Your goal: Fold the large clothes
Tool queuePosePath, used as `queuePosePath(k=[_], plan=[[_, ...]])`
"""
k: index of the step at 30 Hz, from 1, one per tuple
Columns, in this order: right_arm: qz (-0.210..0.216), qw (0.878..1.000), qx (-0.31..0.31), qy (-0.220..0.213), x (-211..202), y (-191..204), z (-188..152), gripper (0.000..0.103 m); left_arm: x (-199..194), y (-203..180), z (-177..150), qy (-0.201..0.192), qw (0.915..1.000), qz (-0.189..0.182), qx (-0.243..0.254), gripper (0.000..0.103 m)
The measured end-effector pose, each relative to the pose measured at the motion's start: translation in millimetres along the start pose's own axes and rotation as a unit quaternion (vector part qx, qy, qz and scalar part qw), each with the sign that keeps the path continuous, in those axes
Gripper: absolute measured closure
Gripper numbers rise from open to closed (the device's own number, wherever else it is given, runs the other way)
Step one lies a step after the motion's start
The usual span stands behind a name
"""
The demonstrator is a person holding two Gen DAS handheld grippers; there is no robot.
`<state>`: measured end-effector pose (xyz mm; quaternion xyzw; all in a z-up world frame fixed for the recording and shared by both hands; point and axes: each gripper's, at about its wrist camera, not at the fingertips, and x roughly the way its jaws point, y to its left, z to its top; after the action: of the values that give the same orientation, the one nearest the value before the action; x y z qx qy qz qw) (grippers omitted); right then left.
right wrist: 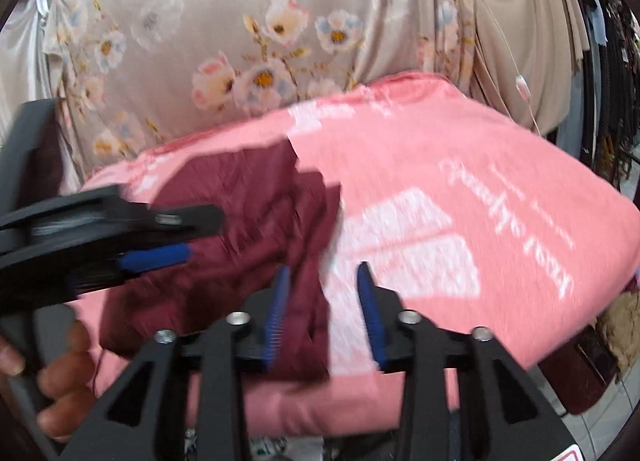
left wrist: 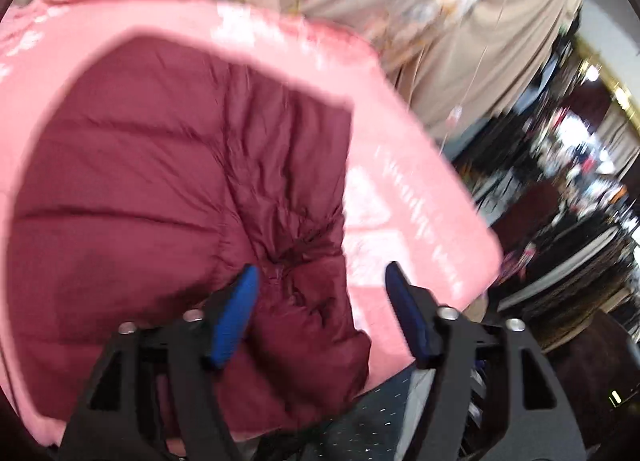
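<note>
A maroon quilted jacket [left wrist: 168, 181] lies folded on a pink cloth with white print [left wrist: 420, 221]. My left gripper [left wrist: 320, 281] hangs just above the jacket's near right corner, jaws open and empty. In the right wrist view the jacket [right wrist: 248, 229] lies on the pink cloth [right wrist: 460, 189]. My right gripper [right wrist: 324, 277] is open and empty over the jacket's right edge. The left gripper [right wrist: 176, 237] shows at the left of this view, held by a hand [right wrist: 60, 373], over the jacket.
A floral beige fabric [right wrist: 240, 41] hangs behind the pink cloth. Plain beige drapes [left wrist: 500, 61] hang at the right. Dark cluttered racks [left wrist: 580, 221] stand beyond the cloth's right edge. A dark speckled surface [left wrist: 360, 429] lies below the cloth's near edge.
</note>
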<state>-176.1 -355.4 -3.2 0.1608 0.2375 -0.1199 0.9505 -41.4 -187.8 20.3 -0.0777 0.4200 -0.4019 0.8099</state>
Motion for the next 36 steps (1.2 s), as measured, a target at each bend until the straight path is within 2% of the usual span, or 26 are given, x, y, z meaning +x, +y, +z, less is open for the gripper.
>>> queuePosePath(k=[2, 4, 5, 8, 10, 14, 16, 17, 18, 19, 20, 21, 23, 25, 27, 29, 32, 34, 36], plan=[[0.018, 1.0, -0.001, -0.005, 5.3, 9.4, 7.9, 0.053, -28.2, 4.5, 4.1, -0.034, 0.9994, 0.0, 0.0, 0.036], [0.028, 1.0, -0.007, -0.003, 12.0, 15.2, 12.7, 0.052, -58.5, 18.7, 10.8, -0.074, 0.997, 0.013, -0.019, 0.035], [0.029, 1.0, -0.009, 0.003, 17.0, 20.4, 14.6, 0.051, -71.8, 30.1, 14.5, -0.09, 0.9949, 0.033, -0.032, 0.035], [0.036, 0.999, -0.001, 0.032, 42.2, 30.5, 16.8, 0.051, -87.2, 64.0, 17.5, -0.107, 0.988, 0.094, -0.061, 0.035], [0.037, 0.998, 0.007, 0.056, 60.3, 31.3, 19.8, 0.051, -87.2, 84.8, 15.5, -0.103, 0.9839, 0.116, -0.088, 0.036], [0.001, 0.996, -0.006, 0.088, 87.7, 27.0, 17.5, 0.051, -71.9, 115.0, 7.2, -0.084, 0.9776, 0.145, -0.127, 0.037], [-0.002, 0.995, -0.004, 0.101, 96.2, 22.2, 11.4, 0.054, -58.9, 119.3, 5.5, -0.067, 0.9776, 0.147, -0.135, 0.038], [0.007, 0.995, 0.002, 0.103, 99.6, 20.0, 7.1, 0.062, -54.3, 123.0, 1.1, -0.055, 0.9776, 0.149, -0.138, 0.039], [0.013, 0.995, 0.004, 0.103, 100.6, 19.3, 4.7, 0.079, -47.6, 119.9, -2.0, -0.047, 0.9782, 0.147, -0.139, 0.039], [0.009, 0.995, 0.001, 0.099, 99.8, 21.4, 4.1, 0.083, -44.4, 120.0, -6.4, -0.041, 0.979, 0.144, -0.138, 0.038], [0.002, 0.996, -0.004, 0.091, 96.5, 25.5, 5.7, 0.093, -41.2, 121.3, -7.3, -0.04, 0.9793, 0.144, -0.137, 0.038], [-0.006, 0.997, -0.008, 0.075, 88.6, 30.8, 11.1, 0.096, -39.7, 121.3, -8.3, -0.038, 0.9804, 0.142, -0.131, 0.038], [-0.014, 0.999, -0.007, 0.04, 72.9, 37.4, 20.5, 0.097, -41.9, 121.7, -12.6, -0.034, 0.9824, 0.142, -0.117, 0.041], [-0.034, 0.999, -0.012, 0.028, 68.2, 41.5, 27.3, 0.098, -38.4, 124.1, -10.1, -0.021, 0.9849, 0.139, -0.102, 0.041], [-0.069, 0.996, -0.026, 0.05, 85.0, 42.2, 21.1, 0.098, -35.9, 124.9, -9.0, -0.009, 0.9872, 0.128, -0.095, 0.042], [-0.075, 0.993, -0.023, 0.092, 108.6, 35.3, 2.4, 0.096, -32.6, 127.0, -8.6, 0.005, 0.9885, 0.122, -0.09, 0.041], [-0.102, 0.989, -0.058, 0.089, 114.6, 42.4, -13.7, 0.095, -24.7, 131.5, -14.3, 0.019, 0.9893, 0.109, -0.095, 0.041], [-0.121, 0.985, -0.088, 0.089, 118.7, 50.2, -19.1, 0.092, -21.6, 132.7, -19.7, 0.018, 0.9894, 0.114, -0.088, 0.04], [-0.12, 0.984, -0.09, 0.097, 116.5, 51.0, -14.2, 0.09, -15.7, 132.3, -24.9, 0.014, 0.9886, 0.126, -0.081, 0.039]])
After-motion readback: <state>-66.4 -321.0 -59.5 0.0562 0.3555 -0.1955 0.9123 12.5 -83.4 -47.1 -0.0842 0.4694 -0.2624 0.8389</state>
